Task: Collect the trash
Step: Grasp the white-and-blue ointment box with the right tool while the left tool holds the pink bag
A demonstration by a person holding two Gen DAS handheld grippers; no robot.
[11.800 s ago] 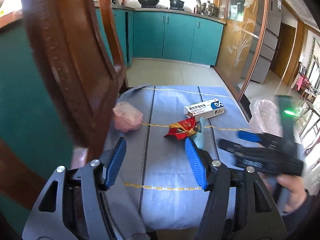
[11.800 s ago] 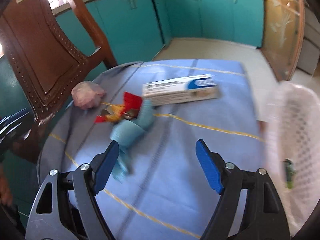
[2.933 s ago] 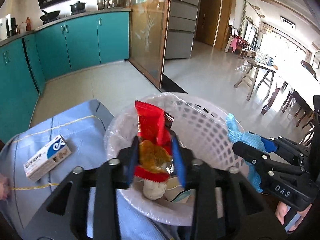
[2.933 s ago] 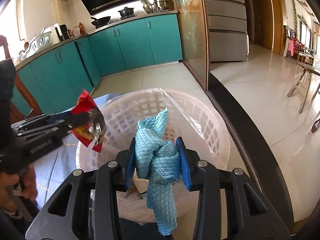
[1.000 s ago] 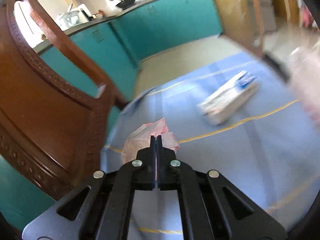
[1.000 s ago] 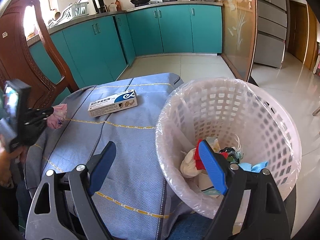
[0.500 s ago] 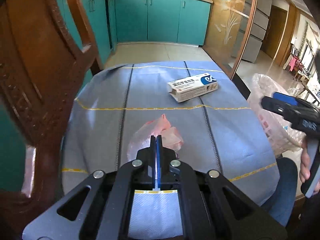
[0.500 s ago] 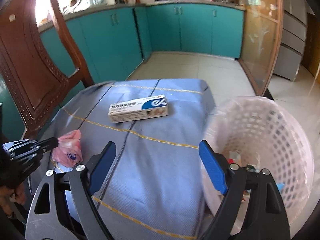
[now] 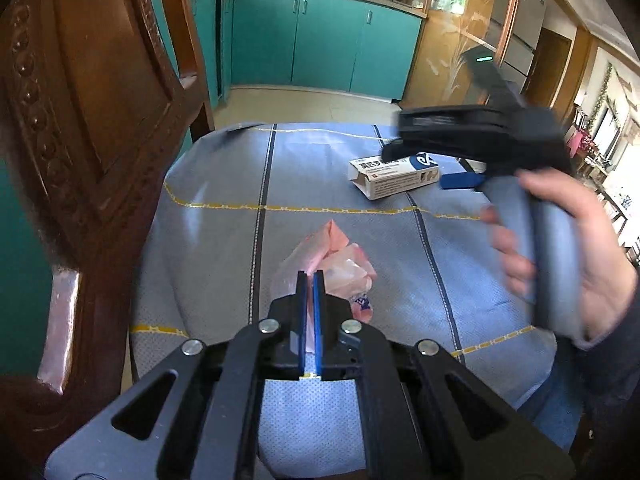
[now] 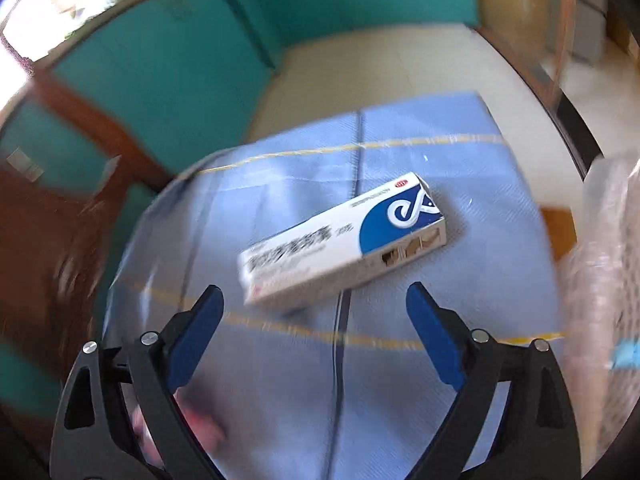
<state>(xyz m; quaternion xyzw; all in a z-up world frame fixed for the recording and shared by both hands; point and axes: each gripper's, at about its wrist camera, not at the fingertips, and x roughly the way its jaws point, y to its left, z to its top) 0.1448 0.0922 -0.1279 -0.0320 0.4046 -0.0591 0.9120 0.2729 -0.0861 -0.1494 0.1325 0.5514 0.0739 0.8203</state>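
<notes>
My left gripper (image 9: 308, 280) is shut on a crumpled pink plastic bag (image 9: 340, 268) and holds it just over the blue tablecloth (image 9: 224, 184). A white and blue medicine box (image 9: 394, 176) lies further back on the cloth. My right gripper (image 10: 314, 300) is open and empty, just in front of that box (image 10: 344, 248). The right gripper also shows in the left wrist view (image 9: 420, 168), hovering at the box. The lined white trash basket (image 10: 608, 264) stands at the right edge of the right wrist view.
A dark carved wooden chair (image 9: 80, 128) stands close on the left. Teal kitchen cabinets (image 9: 320, 40) line the back wall across a tiled floor. The pink bag shows blurred at the bottom of the right wrist view (image 10: 196, 420).
My right gripper has swung left from the basket and down to the medicine box. My left gripper keeps its hold on the pink bag and has hardly moved.
</notes>
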